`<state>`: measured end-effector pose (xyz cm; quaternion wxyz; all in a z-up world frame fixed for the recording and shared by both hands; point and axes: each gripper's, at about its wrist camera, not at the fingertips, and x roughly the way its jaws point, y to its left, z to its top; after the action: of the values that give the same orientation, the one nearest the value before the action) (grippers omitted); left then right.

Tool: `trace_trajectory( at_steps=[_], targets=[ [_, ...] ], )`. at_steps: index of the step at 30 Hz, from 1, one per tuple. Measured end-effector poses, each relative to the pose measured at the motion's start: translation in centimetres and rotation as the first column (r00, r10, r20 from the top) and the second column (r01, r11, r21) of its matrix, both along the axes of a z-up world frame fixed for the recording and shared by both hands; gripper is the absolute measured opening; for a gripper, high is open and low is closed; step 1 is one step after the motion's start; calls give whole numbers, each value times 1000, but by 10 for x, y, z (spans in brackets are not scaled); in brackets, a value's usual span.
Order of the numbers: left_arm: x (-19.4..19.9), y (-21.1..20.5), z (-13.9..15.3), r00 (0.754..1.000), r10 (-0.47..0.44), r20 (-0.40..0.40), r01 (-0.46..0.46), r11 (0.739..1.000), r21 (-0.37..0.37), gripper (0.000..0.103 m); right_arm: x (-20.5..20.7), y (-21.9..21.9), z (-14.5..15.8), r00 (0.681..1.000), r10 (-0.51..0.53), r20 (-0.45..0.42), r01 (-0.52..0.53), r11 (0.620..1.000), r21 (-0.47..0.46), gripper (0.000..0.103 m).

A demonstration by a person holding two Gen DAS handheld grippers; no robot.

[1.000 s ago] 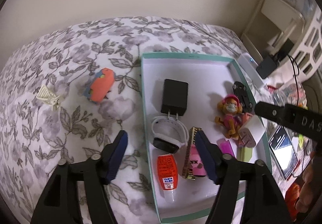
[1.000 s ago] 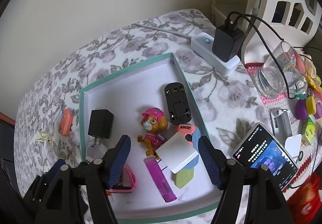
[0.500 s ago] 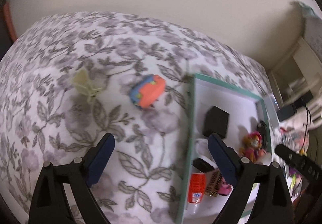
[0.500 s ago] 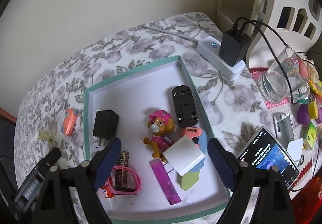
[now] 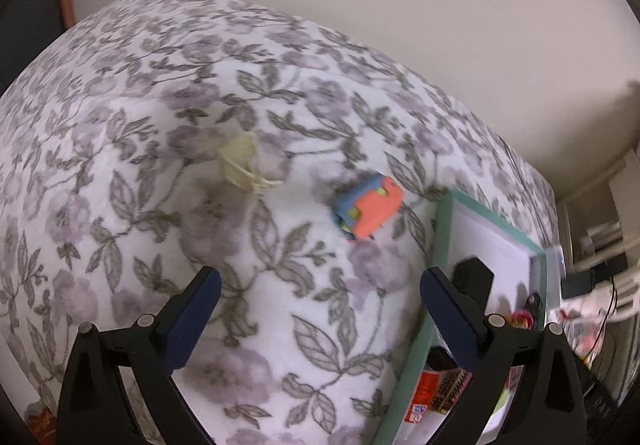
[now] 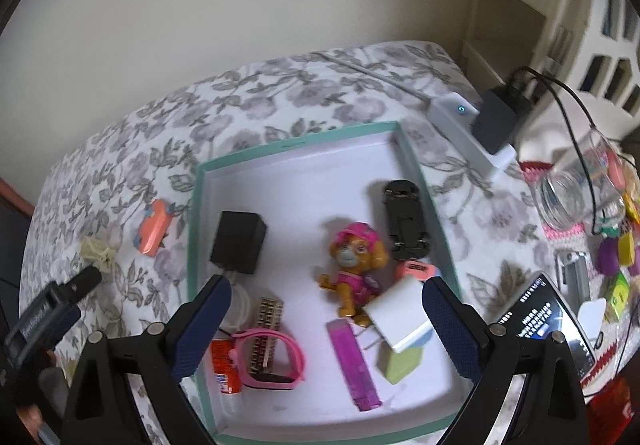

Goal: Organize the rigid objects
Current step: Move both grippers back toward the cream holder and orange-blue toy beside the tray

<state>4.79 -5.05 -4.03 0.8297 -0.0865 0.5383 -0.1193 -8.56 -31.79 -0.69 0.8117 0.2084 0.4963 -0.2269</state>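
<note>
An orange and blue toy car [image 5: 368, 211] and a cream hair clip [image 5: 244, 167] lie on the flowered cloth, left of the teal-rimmed box [image 5: 440, 245]. My left gripper [image 5: 320, 281] hangs over bare cloth just short of the car, its jaws opening with nothing between them. My right gripper [image 6: 326, 287] stands open above the box [image 6: 296, 143]. In the box lie a black charger [image 6: 239, 243], a pup figure [image 6: 354, 265], a black toy car [image 6: 406, 221], a white charger [image 6: 400, 315], a purple tube [image 6: 354, 363] and a pink watch [image 6: 268, 359].
Right of the box are a white power strip [image 6: 452, 109] with a black adapter, a glass [image 6: 568, 197], a lit phone [image 6: 544, 321] and small coloured items. A wall runs behind the cloth. White furniture stands at the far right.
The left view has swung left from above the box to the cloth by the toy car and clip, rolling as it went. Both grippers' jaws have widened. The right gripper shifted slightly.
</note>
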Motion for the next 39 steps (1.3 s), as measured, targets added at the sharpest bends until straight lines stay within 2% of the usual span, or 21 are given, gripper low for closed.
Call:
trace_trajectory(
  at_steps=[5,14,19,28,39],
  targets=[
    [12,25,-1,997,81,-1,-81,997,14,100,11,20,-2,998,64,-11,-64,998,-28,98],
    [25,63,-4,979,201,-22,-201,980,3,100,16,29,0,996,92,-1,-92,995,-33,98],
    [29,70,-6,977,214,-24,-213,976,40,100,22,35,1,993,114,21,-113,993,-18,98],
    [34,70,-7,982,190,-19,-187,978,89,100,35,56,-3,985,171,7,-171,984,-60,98],
    [45,67,-14,987,154,-47,-149,985,88,100,53,70,-8,977,213,-5,-213,974,-82,98]
  ],
)
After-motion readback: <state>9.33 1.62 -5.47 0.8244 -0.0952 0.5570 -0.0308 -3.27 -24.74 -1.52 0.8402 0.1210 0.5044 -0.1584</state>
